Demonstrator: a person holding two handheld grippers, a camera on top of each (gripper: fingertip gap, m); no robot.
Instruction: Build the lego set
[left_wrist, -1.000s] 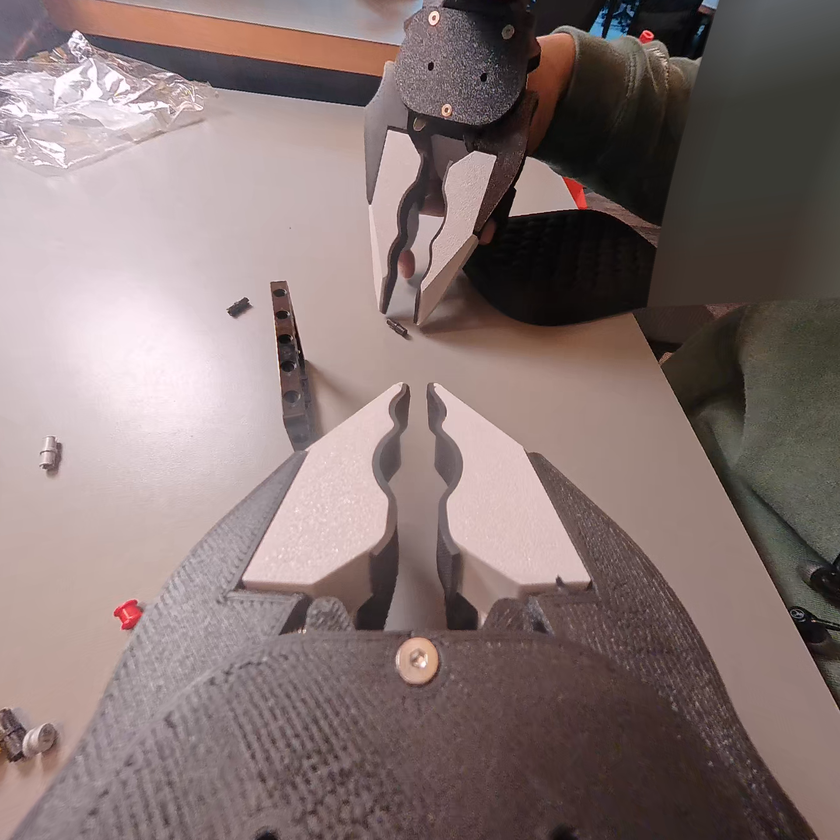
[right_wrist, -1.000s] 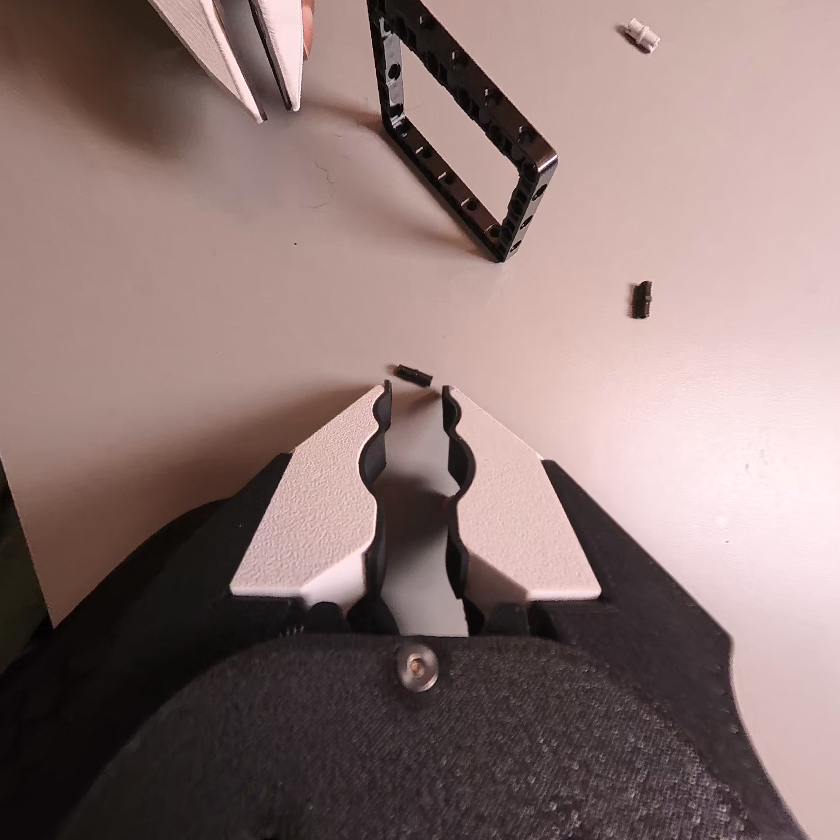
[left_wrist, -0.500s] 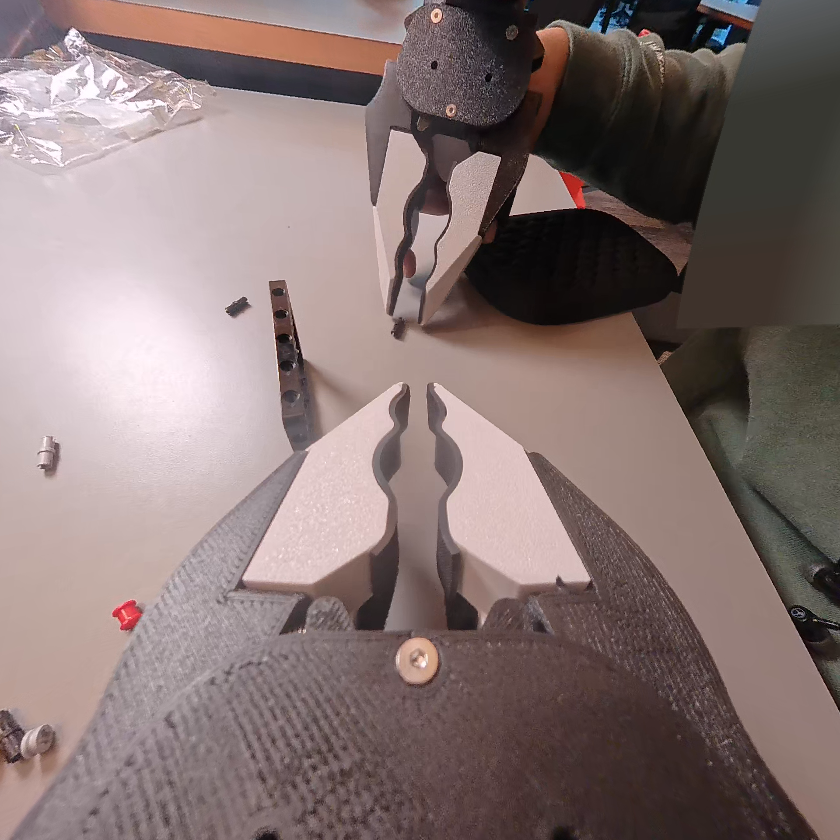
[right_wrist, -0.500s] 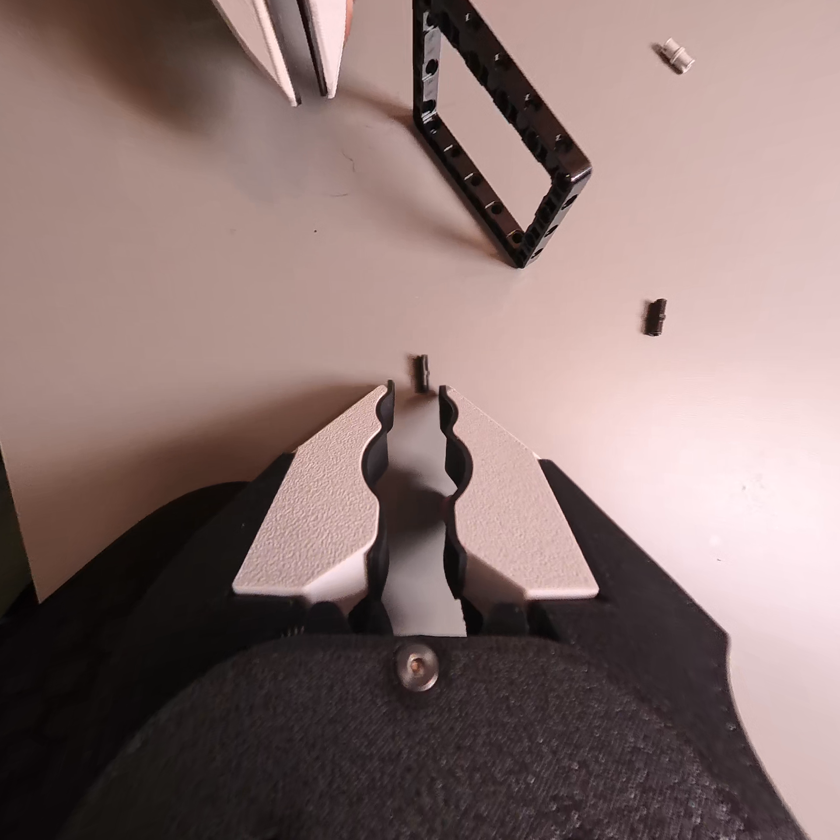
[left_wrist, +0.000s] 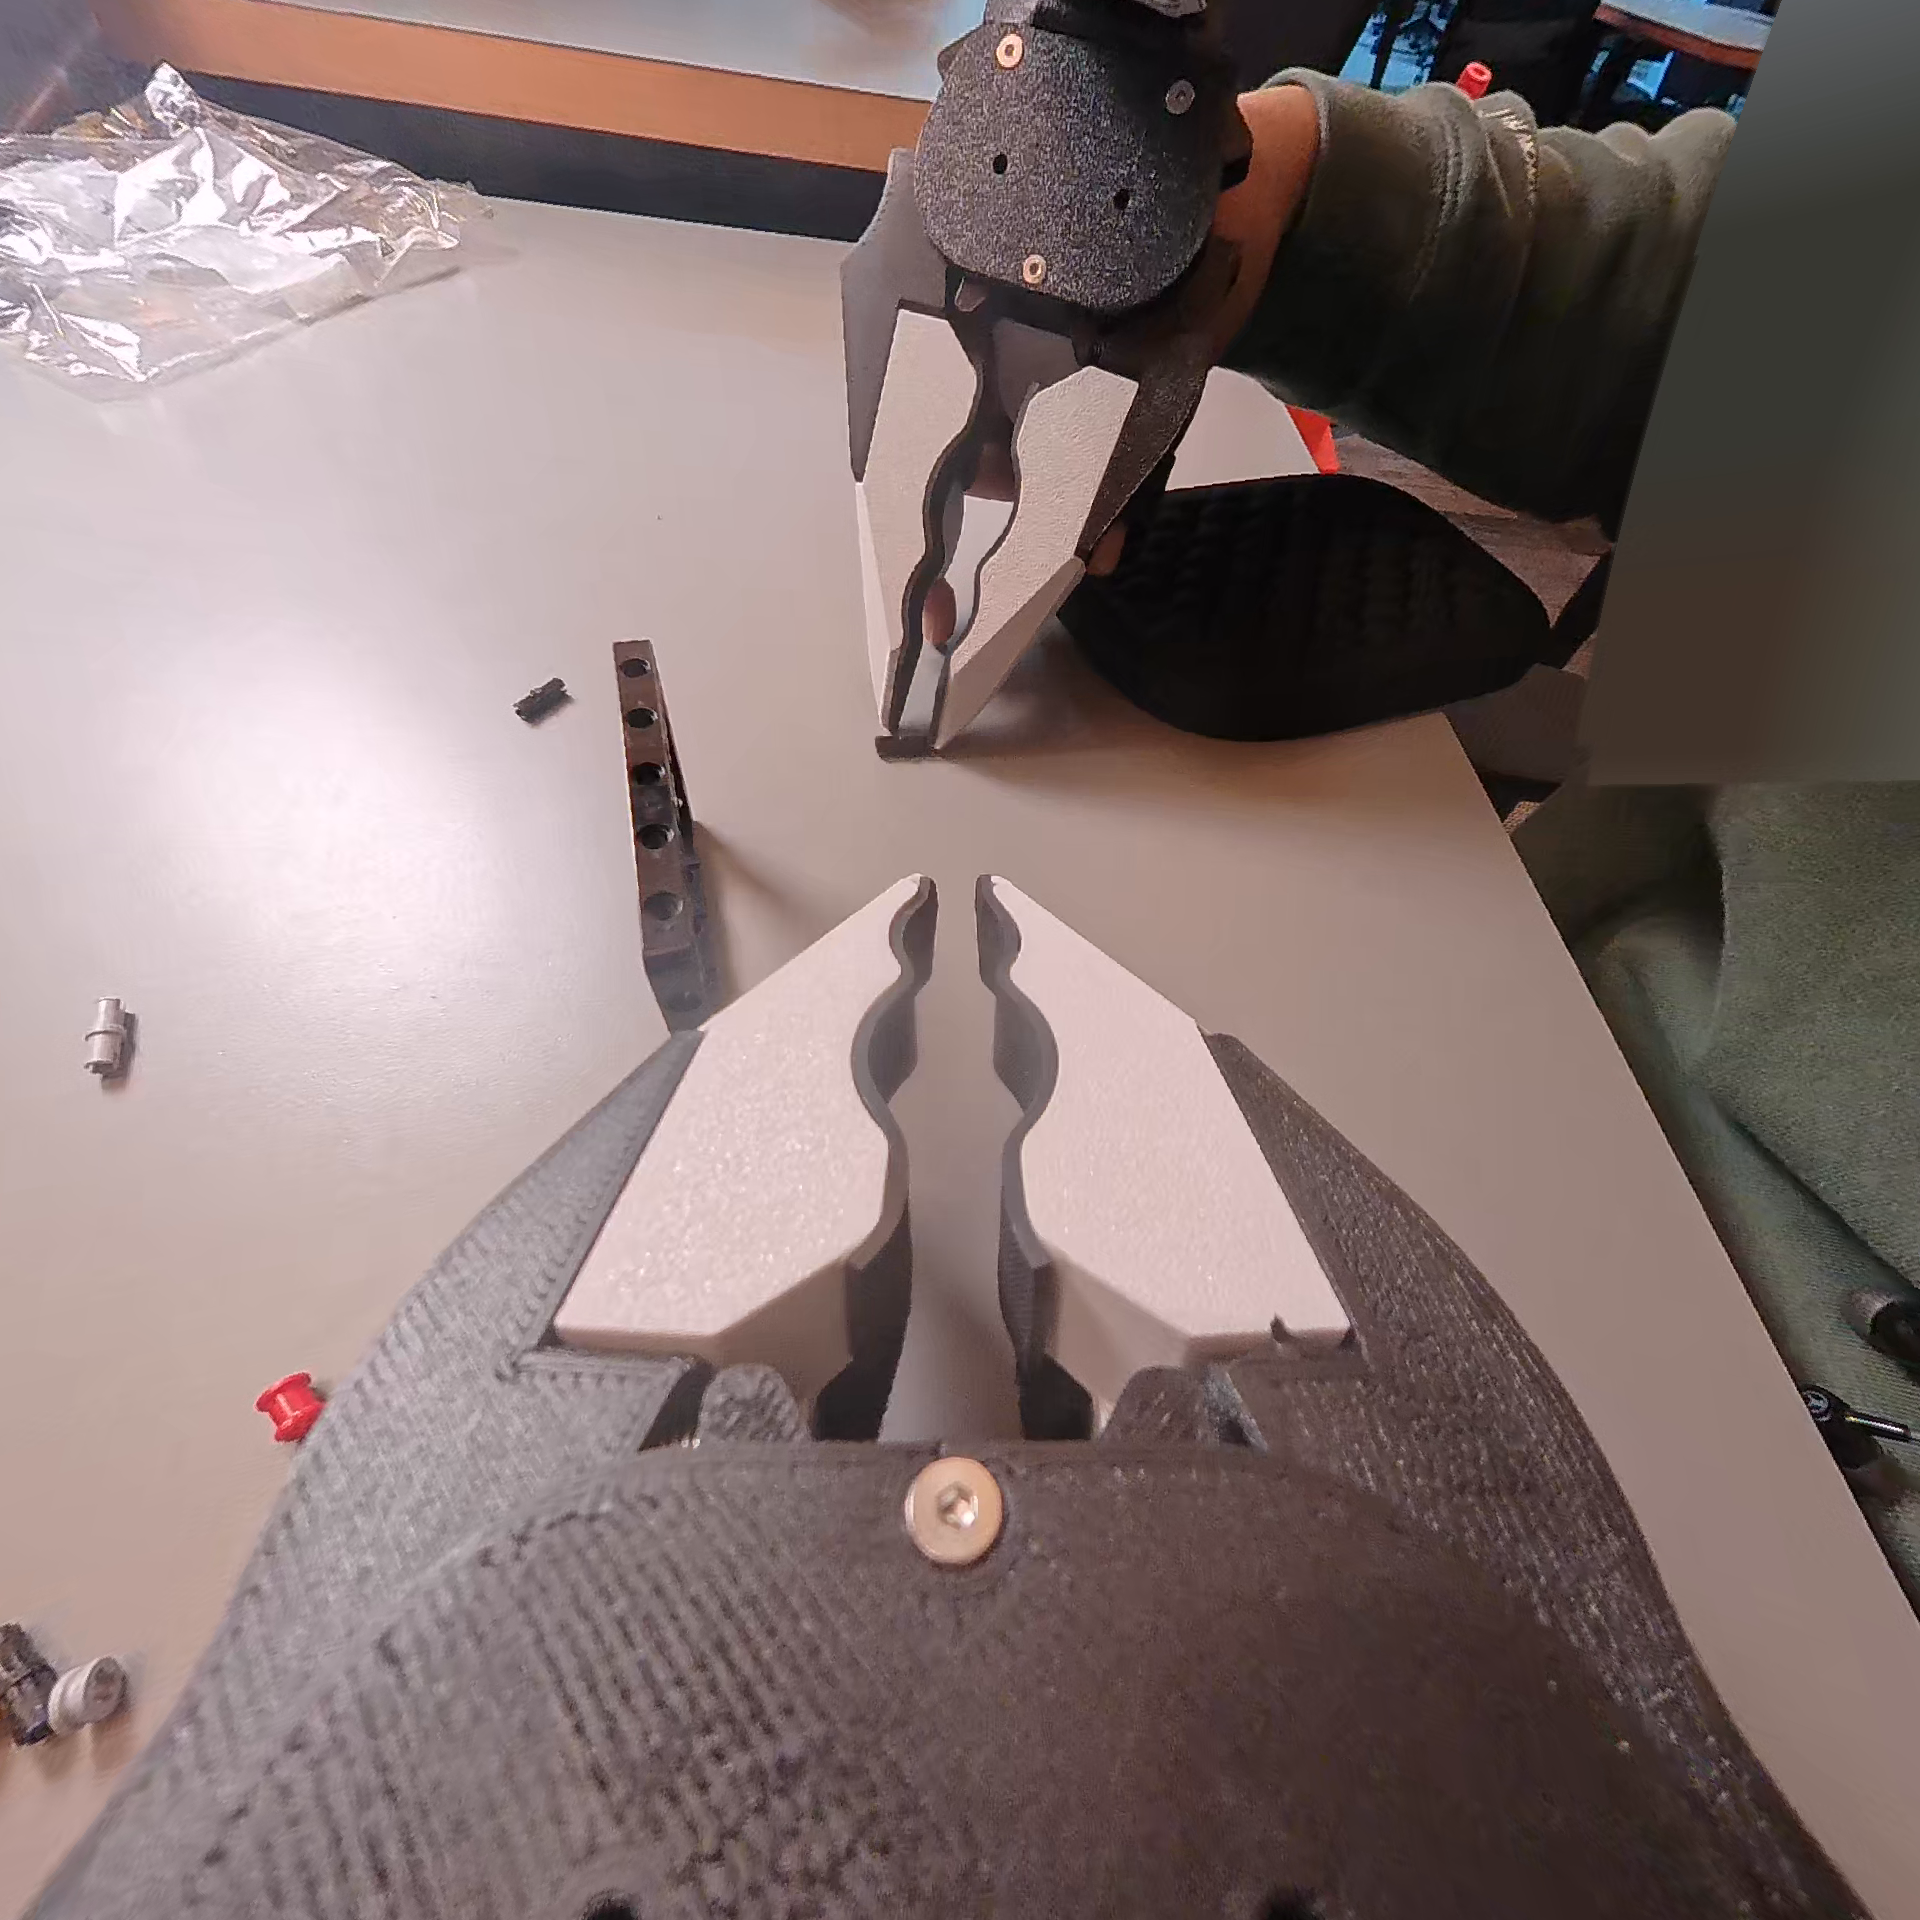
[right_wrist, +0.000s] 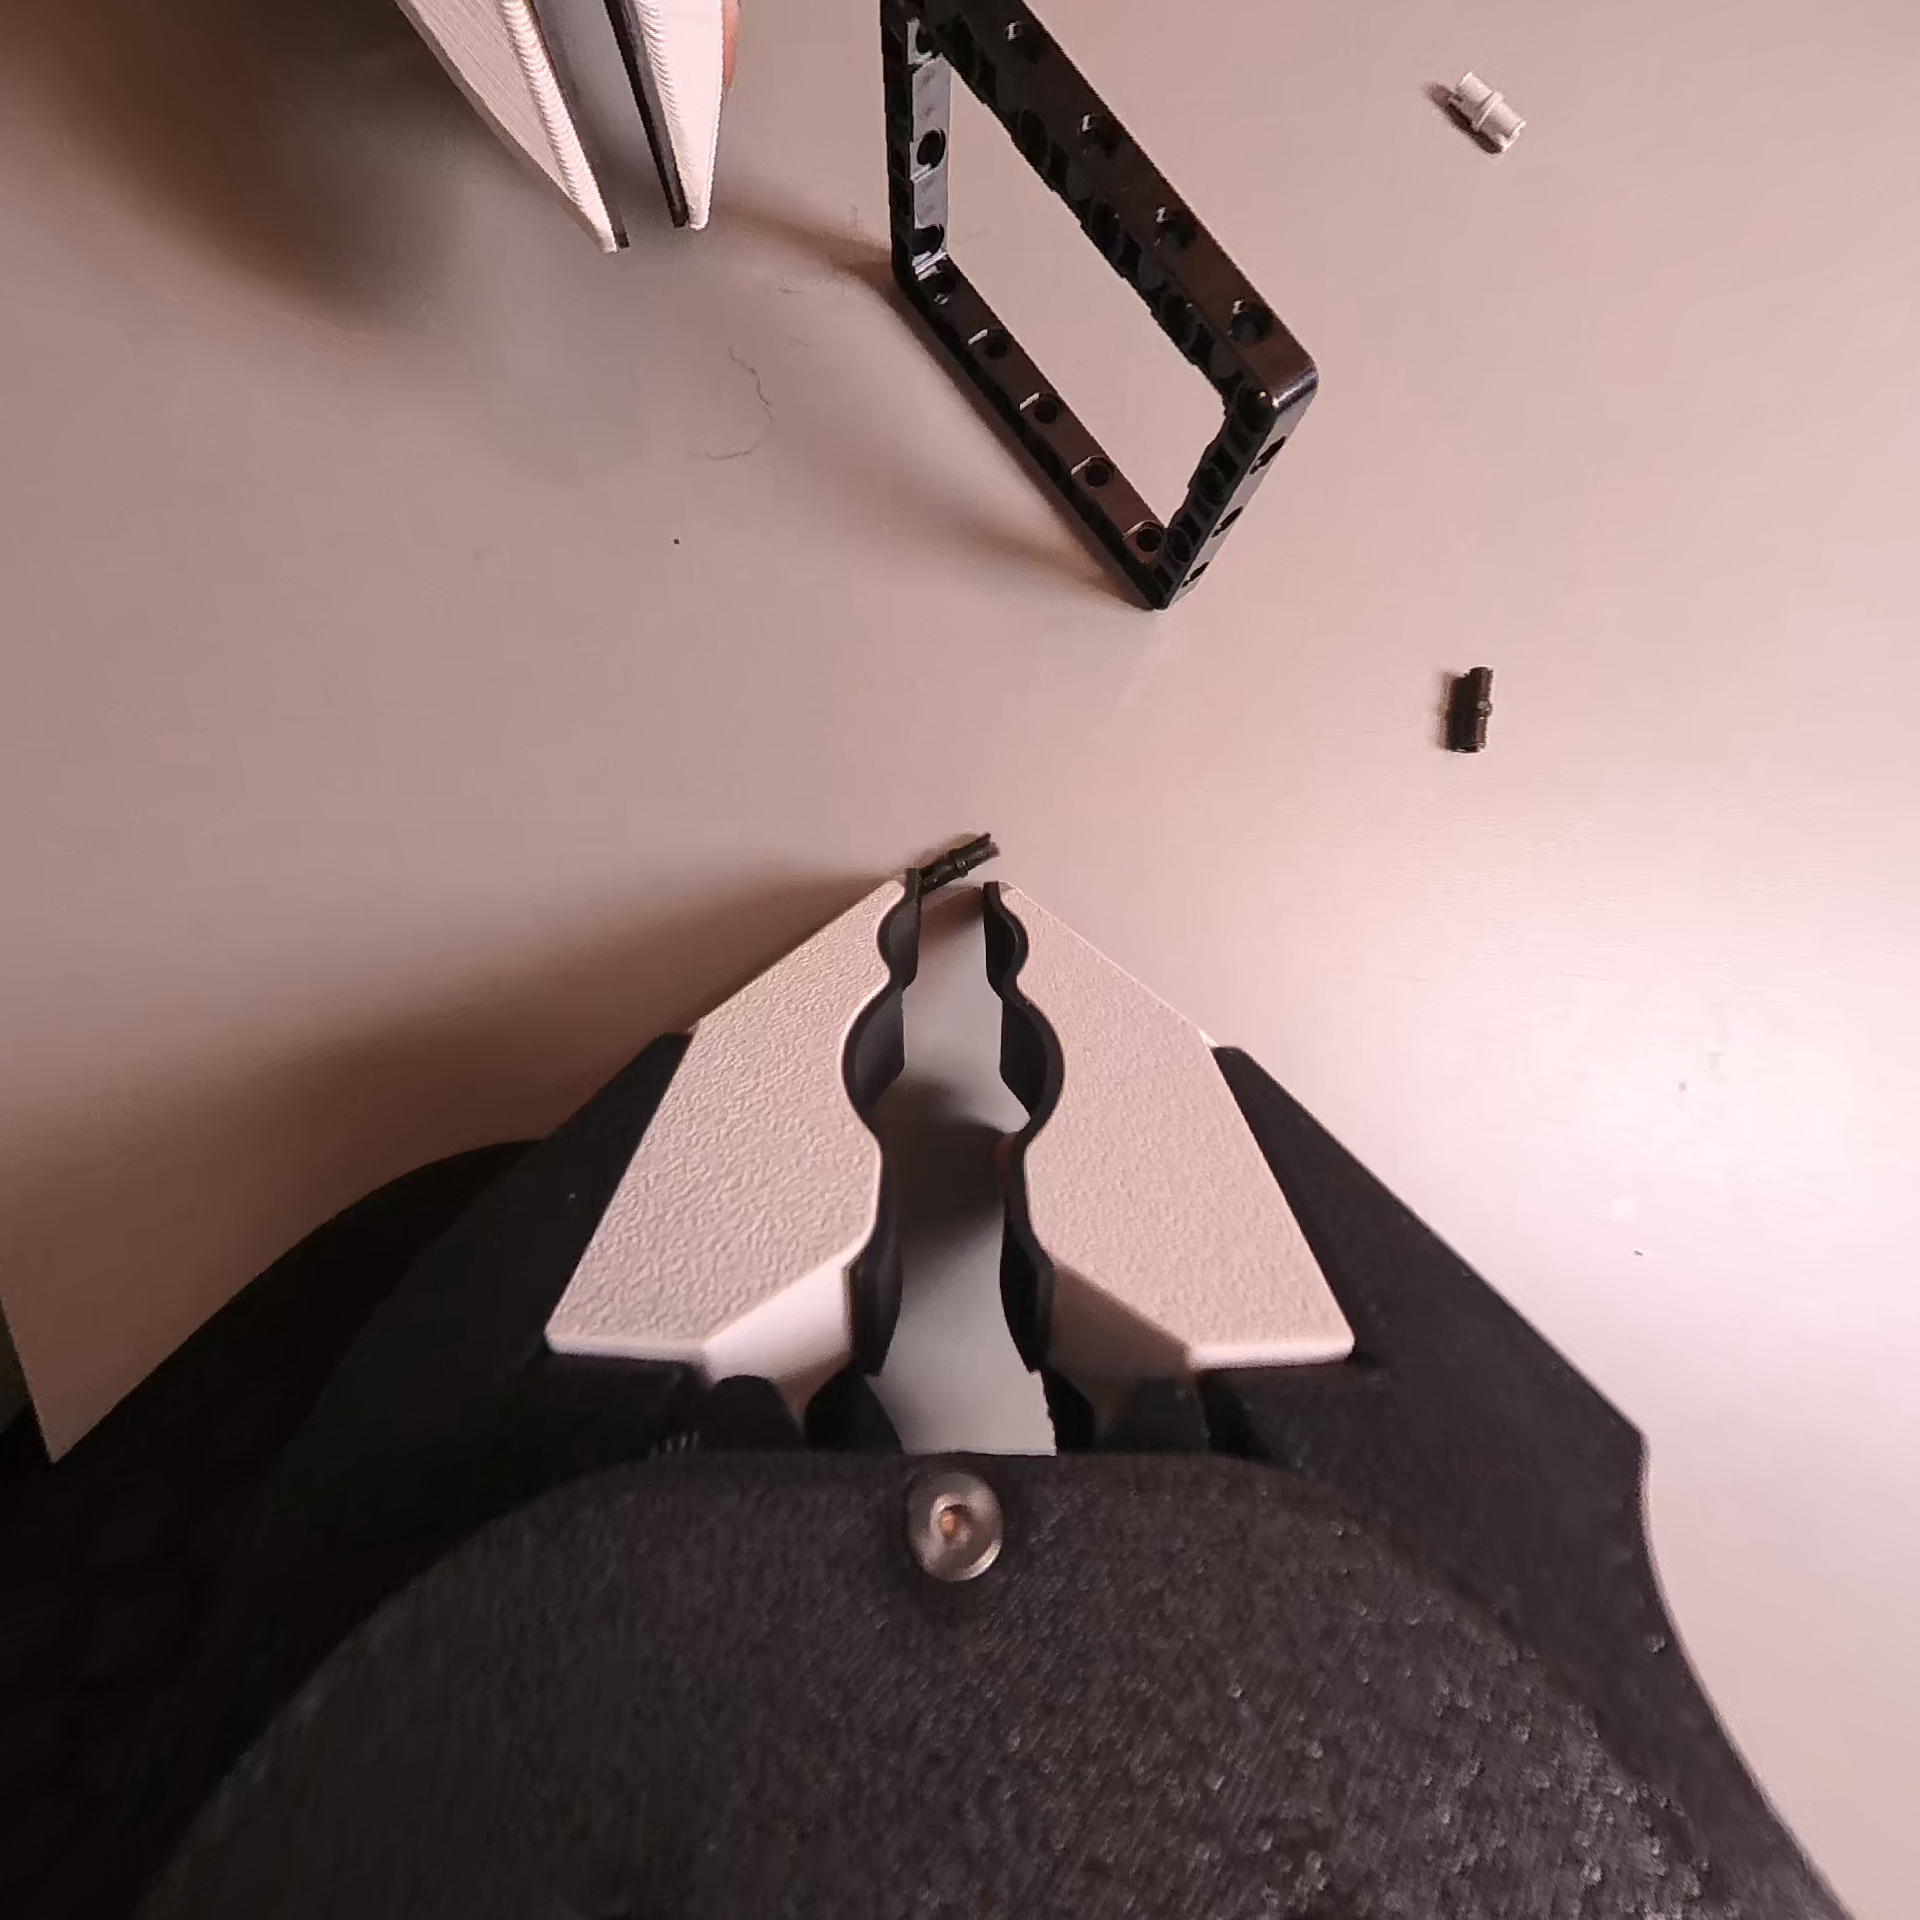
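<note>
A small black pin (right_wrist: 956, 860) lies on the grey table right at my right gripper's (right_wrist: 951, 888) tips, touching the left fingertip and sticking out ahead. The jaws stand a narrow gap apart and I see nothing between them. In the left wrist view this gripper (left_wrist: 914, 727) points down onto the pin (left_wrist: 902, 746). A black rectangular frame (right_wrist: 1091, 312) with holes stands on edge; it also shows in the left wrist view (left_wrist: 660, 831). My left gripper (left_wrist: 956, 883) is empty, jaws slightly apart, just right of the frame.
A second black pin (right_wrist: 1468, 709) and a grey pin (right_wrist: 1481, 109) lie near the frame. A red piece (left_wrist: 286, 1403) and small grey and dark bits (left_wrist: 62, 1688) lie at the left. A crumpled plastic bag (left_wrist: 177, 260) lies far left. The table edge (left_wrist: 1558, 935) runs along the right. The left gripper's tips are roughly 11 cm from the right gripper's.
My right gripper's jaws have narrowed and its tips have come down against the black pin, which has turned. The left gripper has not moved.
</note>
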